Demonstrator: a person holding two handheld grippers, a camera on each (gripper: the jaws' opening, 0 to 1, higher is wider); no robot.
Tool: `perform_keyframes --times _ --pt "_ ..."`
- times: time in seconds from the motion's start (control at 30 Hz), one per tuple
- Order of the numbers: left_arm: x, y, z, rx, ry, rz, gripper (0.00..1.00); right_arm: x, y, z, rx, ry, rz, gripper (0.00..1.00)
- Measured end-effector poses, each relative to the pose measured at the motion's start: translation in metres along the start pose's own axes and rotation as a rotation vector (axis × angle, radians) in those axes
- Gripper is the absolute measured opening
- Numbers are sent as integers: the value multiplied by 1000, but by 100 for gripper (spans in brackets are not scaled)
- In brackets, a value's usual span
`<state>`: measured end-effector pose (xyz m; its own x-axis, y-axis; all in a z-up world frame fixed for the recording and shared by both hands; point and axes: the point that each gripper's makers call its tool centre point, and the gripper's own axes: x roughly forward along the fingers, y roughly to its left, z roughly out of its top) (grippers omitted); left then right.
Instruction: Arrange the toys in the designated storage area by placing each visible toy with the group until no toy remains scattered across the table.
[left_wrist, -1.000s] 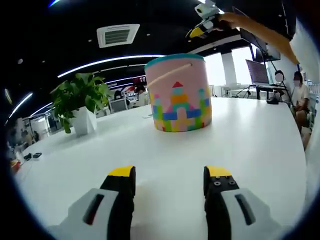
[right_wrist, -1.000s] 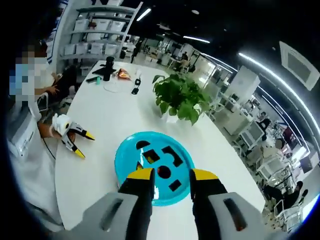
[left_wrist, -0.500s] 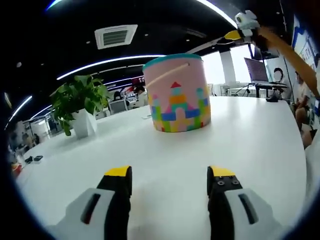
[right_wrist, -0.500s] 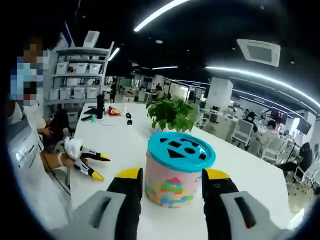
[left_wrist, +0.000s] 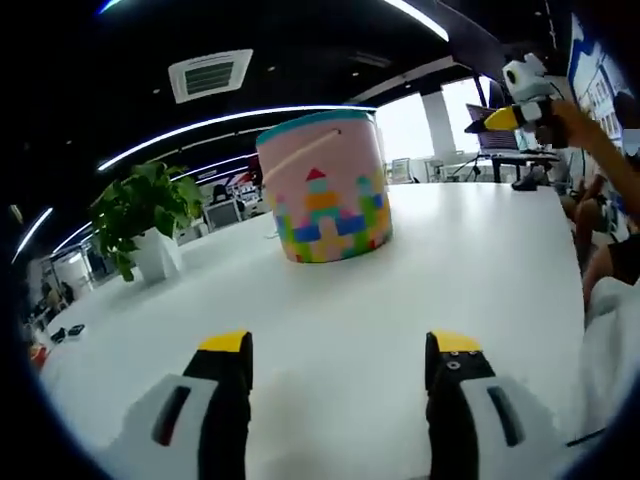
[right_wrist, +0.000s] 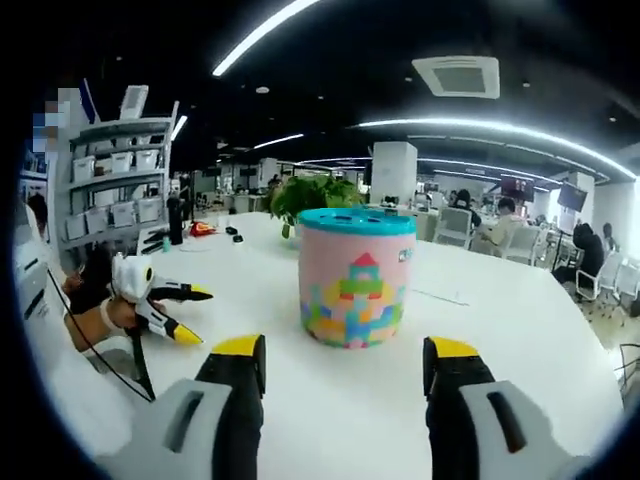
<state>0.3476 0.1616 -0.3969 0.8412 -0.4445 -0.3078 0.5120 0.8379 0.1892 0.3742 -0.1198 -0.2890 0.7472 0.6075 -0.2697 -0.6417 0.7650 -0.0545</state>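
A pink toy bucket (left_wrist: 322, 185) with a teal lid and a block-castle print stands upright on the white table (left_wrist: 470, 270). My left gripper (left_wrist: 340, 345) is low over the table short of it, open, with nothing between its jaws. My right gripper (right_wrist: 345, 350) faces the bucket (right_wrist: 355, 275) from another side, also open and empty. In the right gripper view the left gripper (right_wrist: 195, 315) shows at the left in a person's hand, jaws spread. In the left gripper view the right gripper (left_wrist: 505, 115) shows at the upper right.
A potted plant (left_wrist: 140, 215) stands on the table left of the bucket, and the plant (right_wrist: 310, 195) shows behind it in the right gripper view. Shelves with boxes (right_wrist: 120, 170) line the far left. A thin cable (right_wrist: 440, 297) lies right of the bucket.
The right gripper has come down from above the bucket's lid to table level, facing its side, with jaws wider apart. The left view has shifted slightly; the bucket sits further left in it.
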Motion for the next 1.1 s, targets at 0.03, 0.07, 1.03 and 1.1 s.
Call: perform_keyframes --times 0.03,0.07,1.03,1.1 --pt "-4 -3 1 -5 -1 -2 74 -1 2 -5 4 4 -1 66" --pt "-10 -7 2 -19 0 -3 76 -2 8 -15 4 9 -4 66" --pt "-102 -48 30 -181 74 -44 96 -85 41 -83 69 79 -195 78" --pt "-102 -47 27 -186 92 -38 95 -86 43 -84 78 78 -192 78"
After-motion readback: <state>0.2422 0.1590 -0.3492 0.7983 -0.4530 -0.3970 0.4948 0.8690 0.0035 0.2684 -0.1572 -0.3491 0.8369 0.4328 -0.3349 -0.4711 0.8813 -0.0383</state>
